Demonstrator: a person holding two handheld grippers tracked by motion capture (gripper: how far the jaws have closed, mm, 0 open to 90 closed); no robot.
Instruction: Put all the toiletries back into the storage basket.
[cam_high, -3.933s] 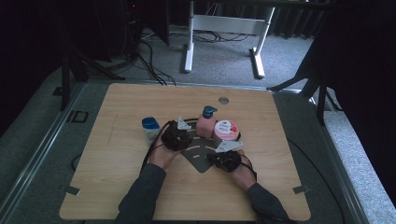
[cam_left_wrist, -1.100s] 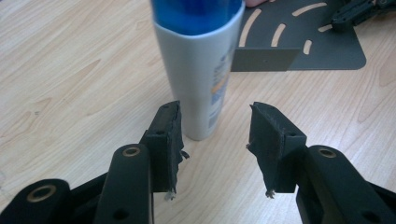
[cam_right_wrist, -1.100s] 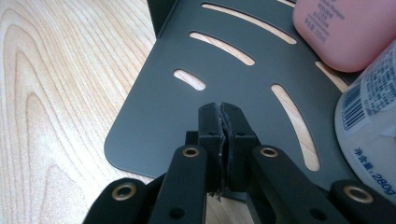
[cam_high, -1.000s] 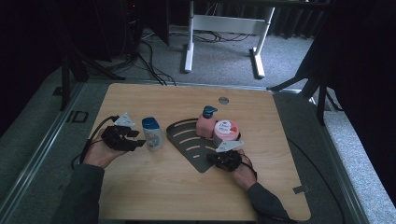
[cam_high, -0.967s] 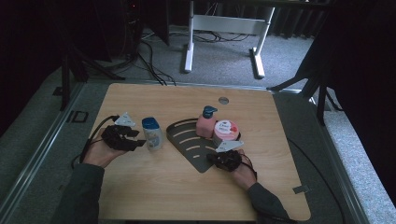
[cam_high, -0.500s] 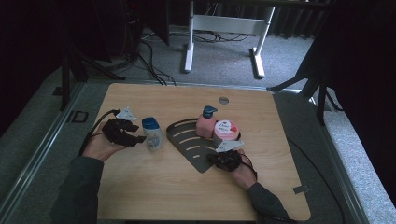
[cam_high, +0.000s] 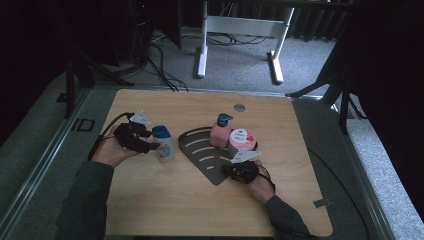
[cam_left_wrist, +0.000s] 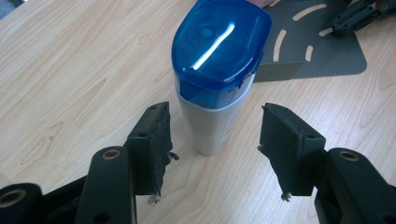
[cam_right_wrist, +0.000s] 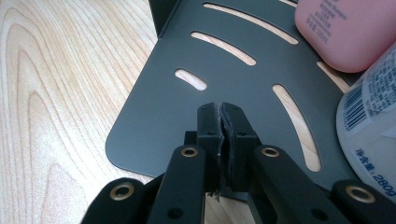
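Jaws of left gripper (cam_left_wrist: 212, 140) just opened, released; blue-capped bottle (cam_left_wrist: 217, 74) upright between them, untouched. Right gripper (cam_right_wrist: 220, 116) clenched on dark tray (cam_right_wrist: 187, 116) edge.

A light wooden table (cam_high: 165, 200) is set on grey carpet (cam_high: 240, 60). A white desk frame (cam_high: 240, 30) and cables (cam_high: 160, 55) are seen beyond, against dark surroundings.

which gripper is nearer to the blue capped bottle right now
Left. The left gripper stands open right at the blue-capped bottle, one jaw on each side, not pressing it. The right gripper is shut across the table, over the dark slotted rack.
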